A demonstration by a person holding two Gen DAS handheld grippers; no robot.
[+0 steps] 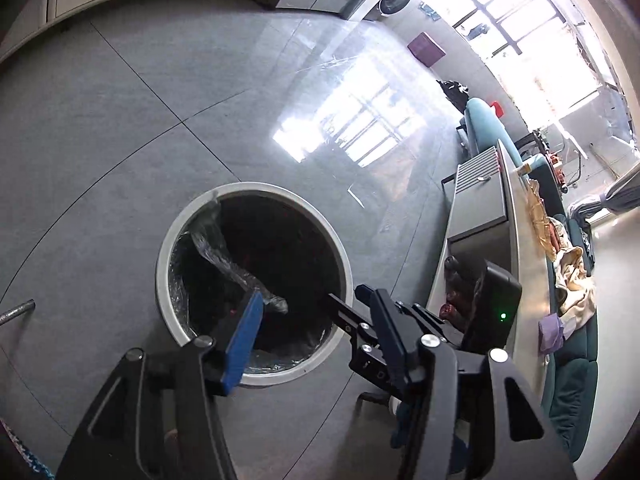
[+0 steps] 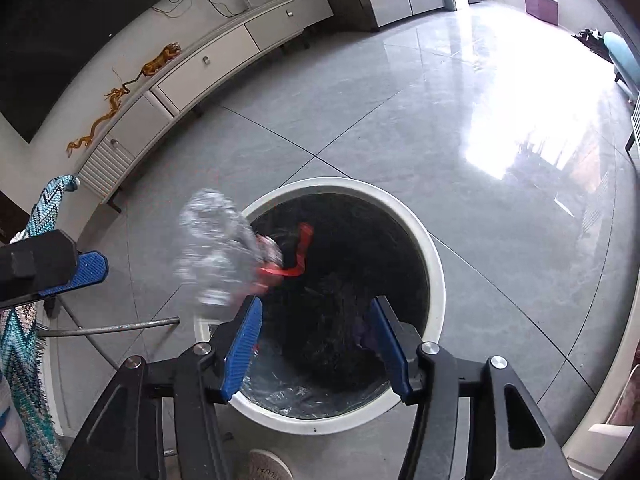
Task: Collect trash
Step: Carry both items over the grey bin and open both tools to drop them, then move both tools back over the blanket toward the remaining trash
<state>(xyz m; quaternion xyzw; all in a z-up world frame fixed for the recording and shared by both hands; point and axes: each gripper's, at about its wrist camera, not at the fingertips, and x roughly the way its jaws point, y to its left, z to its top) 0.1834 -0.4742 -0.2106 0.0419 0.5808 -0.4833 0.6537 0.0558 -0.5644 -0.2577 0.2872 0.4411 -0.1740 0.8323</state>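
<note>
- A crushed clear plastic bottle [image 2: 218,252] with a red label sits blurred in mid-air over the near-left rim of the round white trash bin [image 2: 436,264], red end tipped toward the dark opening.
- No pad touches it: in the right wrist view it lies just beyond the right gripper's [image 2: 316,344] left blue pad, and whether it brushes that pad's tip I cannot tell.
- Right gripper jaws stand apart, blue pads either side of the bin's near half, nothing pinched between them.
- Inside the bin there is a black liner, glints of clear plastic low down, and a crumpled clear wrapper [image 1: 228,264] stretched from the far-left rim toward the middle.
- The left gripper [image 1: 296,320] hangs over the bin's near edge, jaws parted and empty; its blue pad also shows at the left edge of the right view.
- The bin stands on glossy grey floor tiles [image 2: 400,120].
- A white low cabinet [image 2: 208,60] with an orange dragon figure runs along the far wall.
- Just beside the bin's left, a metal bar [image 2: 112,328] and a teal zigzag cloth [image 2: 24,344].
</note>
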